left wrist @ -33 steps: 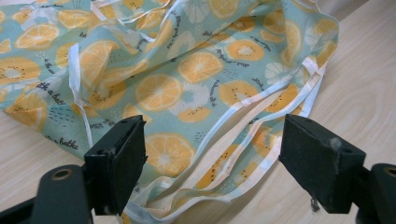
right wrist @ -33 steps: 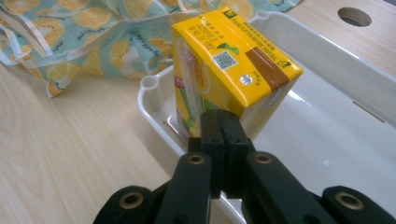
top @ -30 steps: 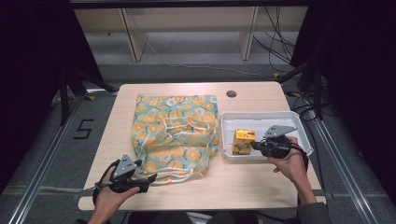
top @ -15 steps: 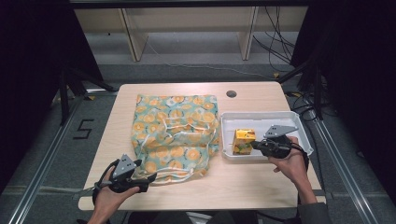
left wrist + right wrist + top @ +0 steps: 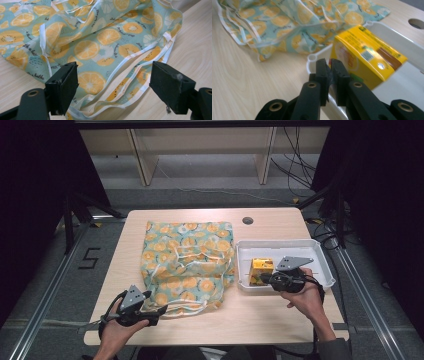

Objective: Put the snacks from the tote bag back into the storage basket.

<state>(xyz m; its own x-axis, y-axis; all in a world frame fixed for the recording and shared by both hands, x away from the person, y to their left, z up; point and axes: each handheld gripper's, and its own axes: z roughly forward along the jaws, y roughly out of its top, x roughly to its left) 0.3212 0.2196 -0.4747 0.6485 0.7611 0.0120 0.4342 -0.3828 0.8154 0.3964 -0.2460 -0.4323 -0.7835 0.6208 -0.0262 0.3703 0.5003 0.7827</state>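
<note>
A drawstring bag (image 5: 187,262) printed with orange slices lies flat in the middle of the table. My left gripper (image 5: 159,309) rests at its near edge, open, the jaws wide apart over the bag's hem and white cord (image 5: 100,42) with no pad touching cloth. A yellow drink carton (image 5: 261,270) stands in the left end of a white tray (image 5: 320,252). My right gripper (image 5: 263,279) points at the tray's near left rim, right beside the carton (image 5: 364,57). Its jaws have just been opening and stand a slit apart (image 5: 329,67), with nothing between them.
The tray (image 5: 392,35) sits at the table's right side, the bag (image 5: 287,20) touching its left end. A round cable hole (image 5: 247,220) lies behind them. Bare wood runs along the near edge between my hands.
</note>
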